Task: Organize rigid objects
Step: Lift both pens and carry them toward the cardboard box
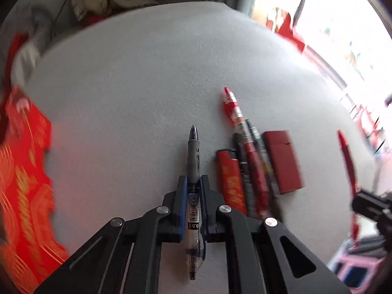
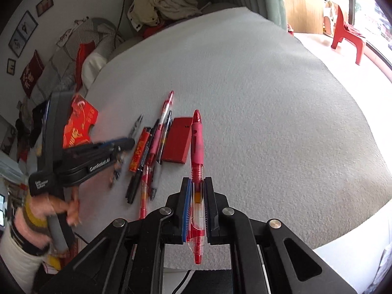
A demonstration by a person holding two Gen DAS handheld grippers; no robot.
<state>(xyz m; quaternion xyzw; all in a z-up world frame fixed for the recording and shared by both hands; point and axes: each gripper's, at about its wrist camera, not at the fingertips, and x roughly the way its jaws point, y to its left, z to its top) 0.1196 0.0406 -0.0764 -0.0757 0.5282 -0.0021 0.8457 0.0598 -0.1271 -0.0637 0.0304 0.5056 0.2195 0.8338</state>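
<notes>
Left claw (image 1: 192, 186) pinching black pen (image 1: 194, 161) at mid-barrel, just behind the grey rubber grip; tip pointing away, clicker end trailing back under the linkage. Right claw (image 2: 198, 188) pinching red pen (image 2: 197, 161) likewise, just behind its pink grip, clear barrel and clip running back between the pads. Both pens lying along the claw axis, not across it. Whether either pen is lifted off the tabletop (image 2: 269, 98) or resting on it: cannot tell. Remaining items grouped side by side on the white, textured tabletop: orange lighter (image 1: 230, 181), several more pens (image 1: 247, 156) overlapping one another, flat red case (image 1: 284, 161) touching the pile's far side. Red printed packet (image 2: 78, 122) at the tabletop edge, behind the left claw in the right wrist view. Handling, judged: pens light, stiff, smooth plastic; lengthwise hold prone to sliding out along the pads if tilted steeply, rubber grip section likely the surest spot. Clear barrel probably slippery; clip a possible snag. Lighter and case also rigid and light, flat sides suited to a hold across the narrow width. Overlapping pens in the pile likely to roll or drag neighbours when one is pulled.
</notes>
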